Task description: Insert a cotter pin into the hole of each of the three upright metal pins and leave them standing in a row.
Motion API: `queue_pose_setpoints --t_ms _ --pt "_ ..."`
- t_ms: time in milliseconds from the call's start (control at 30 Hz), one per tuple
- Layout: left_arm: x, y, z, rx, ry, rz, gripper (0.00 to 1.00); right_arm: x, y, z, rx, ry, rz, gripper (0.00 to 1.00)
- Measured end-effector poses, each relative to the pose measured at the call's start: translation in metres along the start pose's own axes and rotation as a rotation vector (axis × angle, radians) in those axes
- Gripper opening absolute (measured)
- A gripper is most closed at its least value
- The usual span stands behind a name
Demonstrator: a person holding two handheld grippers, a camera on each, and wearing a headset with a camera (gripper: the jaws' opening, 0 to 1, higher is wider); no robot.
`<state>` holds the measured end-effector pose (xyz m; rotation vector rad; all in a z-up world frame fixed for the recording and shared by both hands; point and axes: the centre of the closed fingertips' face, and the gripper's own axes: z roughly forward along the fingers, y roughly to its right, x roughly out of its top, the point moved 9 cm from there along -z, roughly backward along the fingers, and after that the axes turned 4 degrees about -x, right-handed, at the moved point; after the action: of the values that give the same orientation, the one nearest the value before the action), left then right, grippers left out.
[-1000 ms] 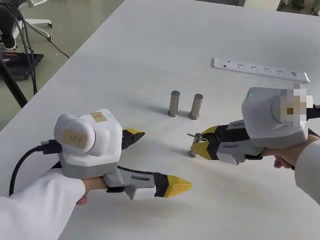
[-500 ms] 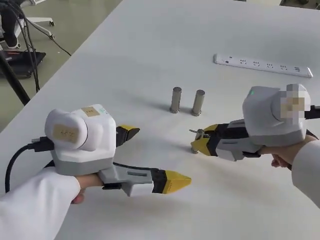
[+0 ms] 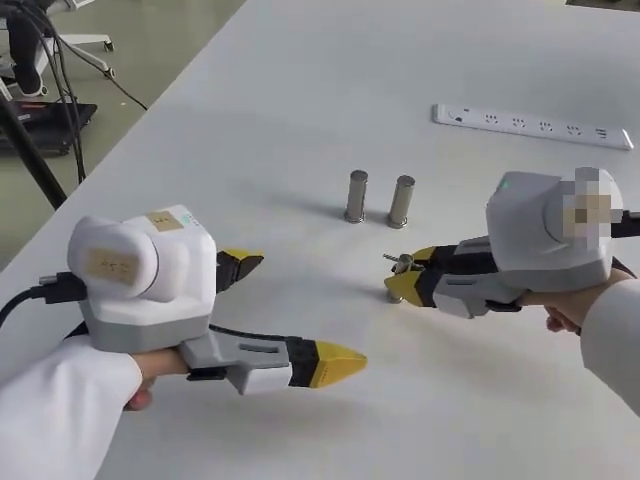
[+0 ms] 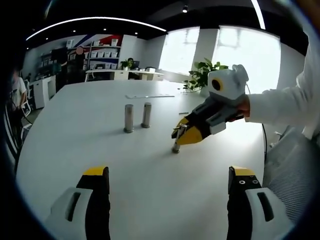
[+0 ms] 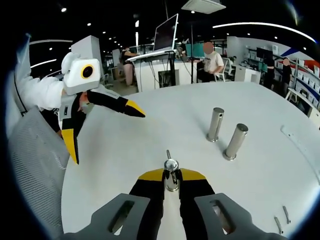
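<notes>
Two bare metal pins (image 3: 357,196) (image 3: 401,201) stand upright side by side mid-table; the right gripper view shows these pins (image 5: 215,124) (image 5: 235,141) ahead and to the right. In front of them stands a third pin (image 3: 395,292) with a cotter pin (image 3: 399,263) through its top. My right gripper (image 3: 405,286) is shut on this third pin (image 5: 171,170), one jaw on each side of its shaft. My left gripper (image 3: 295,312) hovers open at the lower left, well apart from the pins, with nothing between its jaws (image 4: 167,174).
A white power strip (image 3: 530,127) lies at the far right of the white table (image 3: 250,120). Two loose cotter pins (image 5: 280,220) lie on the table to the right of my right gripper. The table's left edge drops to a floor with cables and a chair base.
My left gripper has drawn back to the left, away from the pins, still open. The right gripper keeps its hold on the third pin and has barely shifted.
</notes>
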<state>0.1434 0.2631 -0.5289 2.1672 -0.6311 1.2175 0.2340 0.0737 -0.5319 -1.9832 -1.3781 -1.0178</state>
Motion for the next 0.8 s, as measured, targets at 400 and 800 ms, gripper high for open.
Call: queue_pose_setpoints --t_ms 400,800 --pt "0.003 -0.006 -0.009 0.025 0.001 -0.006 0.99 0.0 0.015 -0.012 0.02 0.035 -0.067 0.04" --pt "0.011 0.0 -0.007 0.011 -0.019 0.028 0.99 -0.003 0.03 -0.024 0.036 0.029 -0.099 0.04"
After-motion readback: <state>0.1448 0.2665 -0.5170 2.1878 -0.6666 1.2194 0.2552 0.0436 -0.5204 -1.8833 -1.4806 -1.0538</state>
